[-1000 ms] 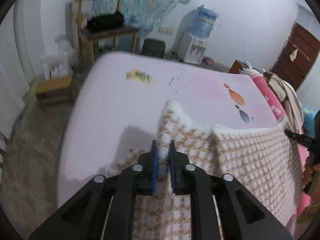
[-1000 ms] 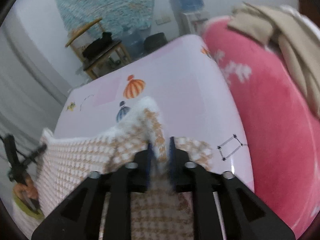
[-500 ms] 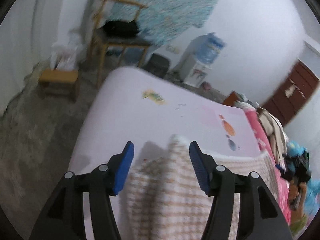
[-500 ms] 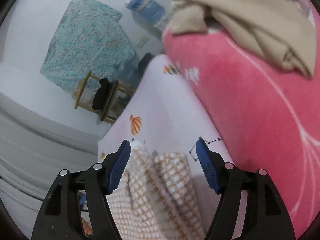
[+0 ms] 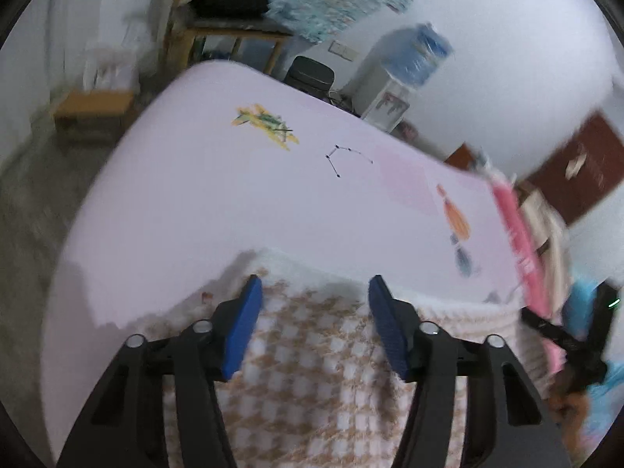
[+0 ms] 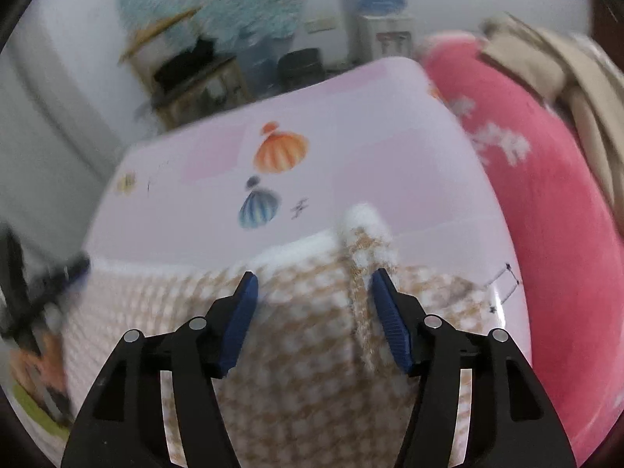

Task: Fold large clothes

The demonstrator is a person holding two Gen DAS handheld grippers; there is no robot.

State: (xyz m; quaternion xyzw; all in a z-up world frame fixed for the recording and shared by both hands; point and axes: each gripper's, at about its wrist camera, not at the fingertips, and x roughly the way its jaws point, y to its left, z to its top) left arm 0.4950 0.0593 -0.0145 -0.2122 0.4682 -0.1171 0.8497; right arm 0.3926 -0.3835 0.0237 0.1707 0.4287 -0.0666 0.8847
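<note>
A tan-and-white checked fleece garment [image 5: 312, 370] lies on the pale pink bed sheet [image 5: 241, 195], its fluffy white edge facing away from me. My left gripper [image 5: 314, 312] is open and empty, hovering just above the garment's far left edge. In the right wrist view the same garment [image 6: 296, 335] lies under my right gripper [image 6: 314, 304], which is open and empty; a raised fold [image 6: 364, 234] stands beside its right finger. The other gripper shows at the right edge of the left wrist view [image 5: 577, 335].
A pink blanket [image 6: 546, 202] with beige clothes [image 6: 577, 78] on it lies along the bed's right side. Beyond the bed stand a wooden chair with a black bag [image 5: 230, 4], a water dispenser [image 5: 405, 74] and a small wooden stool [image 5: 93, 113].
Both grippers were shut on the garment's edge a second ago. They have opened and let it go, and the garment now lies on the bed beneath them.
</note>
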